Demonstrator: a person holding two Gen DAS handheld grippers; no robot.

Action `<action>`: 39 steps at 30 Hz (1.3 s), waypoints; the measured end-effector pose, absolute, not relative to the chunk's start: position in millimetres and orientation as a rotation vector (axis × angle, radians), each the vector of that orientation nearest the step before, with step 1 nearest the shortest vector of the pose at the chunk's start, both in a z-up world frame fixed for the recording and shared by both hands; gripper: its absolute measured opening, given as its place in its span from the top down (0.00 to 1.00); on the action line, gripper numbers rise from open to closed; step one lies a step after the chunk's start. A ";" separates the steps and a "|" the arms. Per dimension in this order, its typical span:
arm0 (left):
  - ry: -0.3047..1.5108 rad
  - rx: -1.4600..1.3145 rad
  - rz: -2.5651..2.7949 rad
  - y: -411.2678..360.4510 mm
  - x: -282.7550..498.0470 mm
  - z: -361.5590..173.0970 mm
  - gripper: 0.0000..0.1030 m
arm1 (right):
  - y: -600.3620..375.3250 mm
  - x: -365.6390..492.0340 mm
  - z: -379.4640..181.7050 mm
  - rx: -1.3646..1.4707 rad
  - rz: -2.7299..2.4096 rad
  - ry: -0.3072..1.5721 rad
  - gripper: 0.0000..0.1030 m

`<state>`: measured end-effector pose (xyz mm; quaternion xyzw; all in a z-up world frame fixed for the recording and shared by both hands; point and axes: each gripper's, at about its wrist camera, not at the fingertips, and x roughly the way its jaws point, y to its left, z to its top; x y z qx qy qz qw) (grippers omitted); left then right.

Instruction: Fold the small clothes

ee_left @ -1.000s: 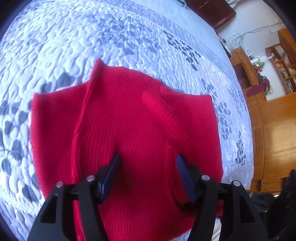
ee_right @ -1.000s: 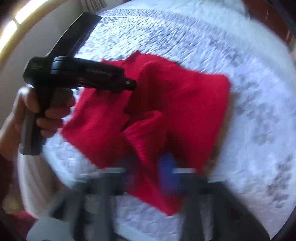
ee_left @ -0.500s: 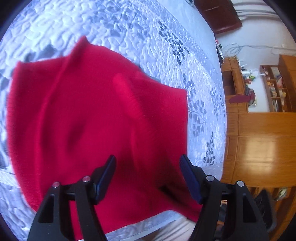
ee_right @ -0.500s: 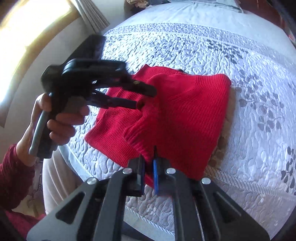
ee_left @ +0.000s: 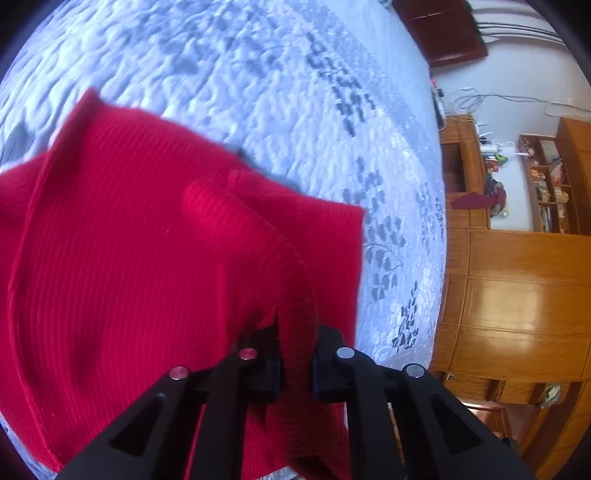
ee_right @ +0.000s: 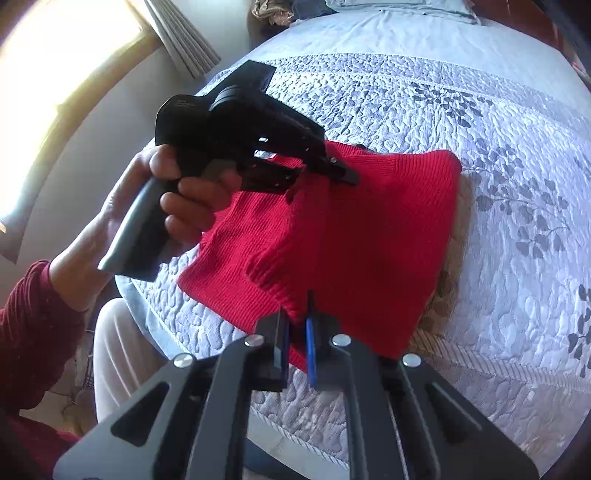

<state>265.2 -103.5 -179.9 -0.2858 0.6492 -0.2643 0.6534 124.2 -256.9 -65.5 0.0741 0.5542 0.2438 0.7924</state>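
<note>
A small red knit sweater [ee_left: 129, 266] lies partly folded on a white and grey quilted bed [ee_left: 258, 92]. My left gripper [ee_left: 295, 354] is shut on a ribbed fold of the sweater near its right edge. In the right wrist view the sweater [ee_right: 369, 229] lies near the bed's front edge. My right gripper [ee_right: 297, 332] is shut on the sweater's near hem. The left gripper [ee_right: 328, 166] shows there too, held by a hand [ee_right: 184, 195], pinching the sweater's far left part.
The bed edge [ee_right: 295, 424] runs just below the sweater, with the person's legs beyond it. Wooden cabinets and shelves [ee_left: 517, 277] stand right of the bed. A window with curtains [ee_right: 177, 37] is at the left. Pillows [ee_right: 369, 7] lie at the far end.
My left gripper has closed from wide open onto a fold of the sweater. My right gripper stays shut on the near hem and has held its place.
</note>
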 end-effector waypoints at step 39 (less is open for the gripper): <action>1.410 -0.597 -0.682 -69.8 260.7 -177.0 0.82 | -239.9 113.2 -118.0 0.160 0.509 1.364 0.64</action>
